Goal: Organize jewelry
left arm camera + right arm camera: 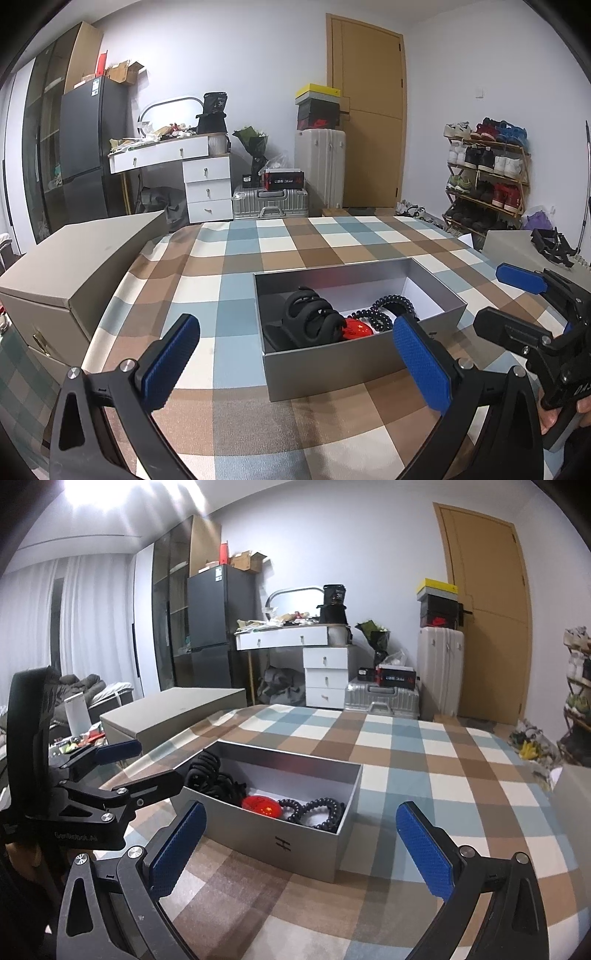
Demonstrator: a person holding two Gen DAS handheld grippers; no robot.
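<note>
An open grey box (332, 363) (273, 840) stands on the checked tablecloth. Inside lie black hair claws (314, 317) (210, 779), a red round item with yellow stars (356, 328) (263, 805) and black coiled hair ties (391, 308) (317, 812). My left gripper (295, 354) is open and empty, just short of the box's near wall; it also shows at the left of the right wrist view (147, 764). My right gripper (301, 843) is open and empty, near the box's front; it shows at the right of the left wrist view (509, 299).
A beige cabinet (74, 273) (173, 716) stands left of the table. Beyond the table are a white dresser (207, 184), suitcases (269, 203), a door (365, 110) and a shoe rack (487, 173). Checked cloth (424, 757) spreads around the box.
</note>
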